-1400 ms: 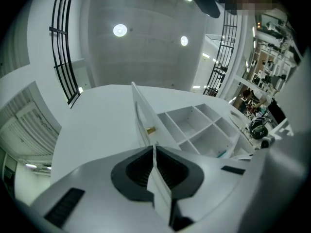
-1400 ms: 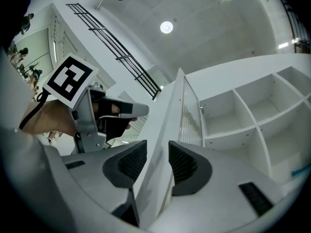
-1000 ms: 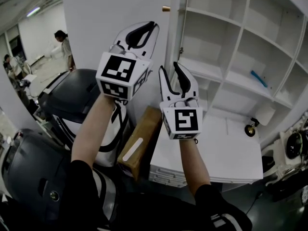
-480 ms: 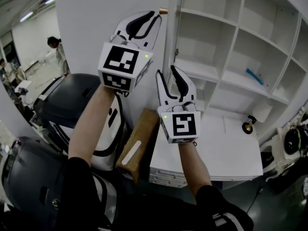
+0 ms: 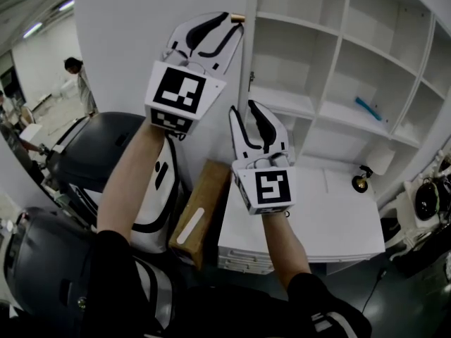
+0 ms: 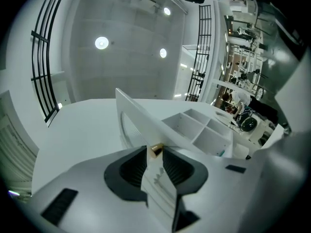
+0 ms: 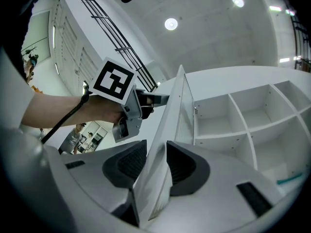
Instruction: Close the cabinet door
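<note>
The white cabinet door (image 5: 155, 62) stands open, edge-on to me, with a small gold knob (image 5: 242, 17) near its free edge. My left gripper (image 5: 227, 21) is high on that edge, right at the knob. In the left gripper view the door edge (image 6: 146, 125) runs between the jaws and the knob (image 6: 156, 149) sits at their tips. My right gripper (image 5: 246, 108) is lower on the same edge. In the right gripper view the door panel (image 7: 172, 115) fills the gap between its pads. The open cabinet shelves (image 5: 338, 83) lie to the right.
A white low drawer unit (image 5: 331, 217) stands under the cabinet, with a cardboard box (image 5: 201, 206) leaning beside it. Dark scooter-like machines (image 5: 106, 146) crowd the left. A blue item (image 5: 368, 108) lies on a shelf. A person (image 5: 79, 83) stands far back left.
My left gripper has risen along the door edge until its tips reached the gold knob. The right gripper has stayed on the edge below it.
</note>
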Motion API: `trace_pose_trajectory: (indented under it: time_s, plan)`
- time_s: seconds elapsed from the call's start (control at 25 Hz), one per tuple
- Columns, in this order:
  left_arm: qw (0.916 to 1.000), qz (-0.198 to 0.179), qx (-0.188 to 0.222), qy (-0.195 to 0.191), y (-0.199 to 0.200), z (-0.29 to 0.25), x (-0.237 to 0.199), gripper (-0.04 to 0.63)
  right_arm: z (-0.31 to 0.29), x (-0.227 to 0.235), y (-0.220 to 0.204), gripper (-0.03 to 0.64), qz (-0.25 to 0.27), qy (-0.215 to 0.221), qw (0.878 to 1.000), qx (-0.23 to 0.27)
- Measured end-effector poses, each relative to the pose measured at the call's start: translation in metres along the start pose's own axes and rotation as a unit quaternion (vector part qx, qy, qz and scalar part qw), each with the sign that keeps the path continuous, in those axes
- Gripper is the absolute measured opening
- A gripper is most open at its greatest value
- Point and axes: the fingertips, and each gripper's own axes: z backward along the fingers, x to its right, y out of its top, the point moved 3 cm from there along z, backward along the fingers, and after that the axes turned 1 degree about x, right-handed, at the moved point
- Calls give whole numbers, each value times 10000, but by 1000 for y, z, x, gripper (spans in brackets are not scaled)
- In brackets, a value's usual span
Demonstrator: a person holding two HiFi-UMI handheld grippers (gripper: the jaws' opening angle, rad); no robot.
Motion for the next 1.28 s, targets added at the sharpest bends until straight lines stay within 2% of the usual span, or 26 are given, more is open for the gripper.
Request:
trace_pose_trajectory:
  time_s: [0.4, 0.64, 0.76, 0.96, 1.12, 1.28]
  plan:
    - [9985, -101, 256, -466, 9, -18, 19, 97, 16, 21, 1, 114, -118, -250, 9996, -37]
    - [9982, -87, 324, -498, 12, -28, 32, 95, 24, 35, -2, 106, -224, -431, 9987, -152]
    - [9985, -273, 217, -410, 16, -31, 36, 95, 28, 41, -1, 102, -286, -543, 9979, -201]
    - [9976, -365, 174, -558, 17, -39, 46, 95, 33, 50, -3, 97, -372, -552, 9977, -92]
    - [9975, -347, 241, -568, 19, -46, 51, 95, 37, 61, -5, 95, -416, -563, 9975, -105]
    - [9968, -69, 475, -640, 20, -54, 58, 95, 40, 71, -7, 94, -452, -600, 9971, -131]
